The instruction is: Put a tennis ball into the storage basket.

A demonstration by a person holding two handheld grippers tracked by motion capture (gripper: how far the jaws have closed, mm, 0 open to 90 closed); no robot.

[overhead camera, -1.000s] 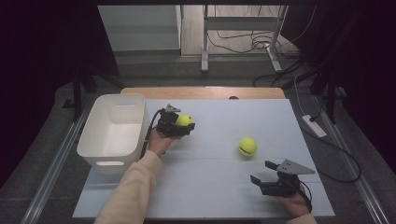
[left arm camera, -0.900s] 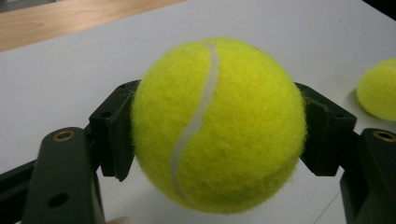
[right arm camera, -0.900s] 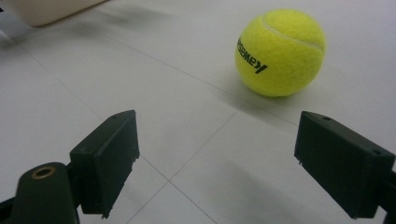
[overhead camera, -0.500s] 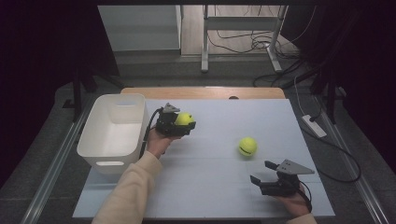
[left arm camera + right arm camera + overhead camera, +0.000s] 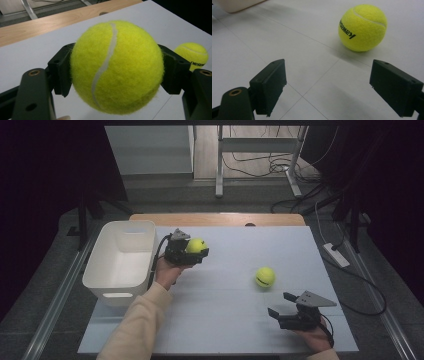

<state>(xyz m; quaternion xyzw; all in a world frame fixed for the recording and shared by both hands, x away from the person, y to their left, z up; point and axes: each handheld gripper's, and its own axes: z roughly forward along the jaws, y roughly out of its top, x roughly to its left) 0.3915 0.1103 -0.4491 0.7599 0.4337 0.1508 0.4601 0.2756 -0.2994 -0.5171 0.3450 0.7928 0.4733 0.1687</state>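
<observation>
One marking was found. The loose tennis ball [image 5: 362, 27] on the bench [image 5: 287, 50] carried black printed lettering on its felt, seen upside down in the right gripper view; the letters appeared to read "kawas", with the remainder curving out of sight. In the left gripper view the same loose tennis ball [image 5: 193, 55] showed a short black word near its lower edge, partly hidden and blurred, ending in what looked like "ESEM". The held tennis ball [image 5: 117, 66] presented no readable print.
</observation>
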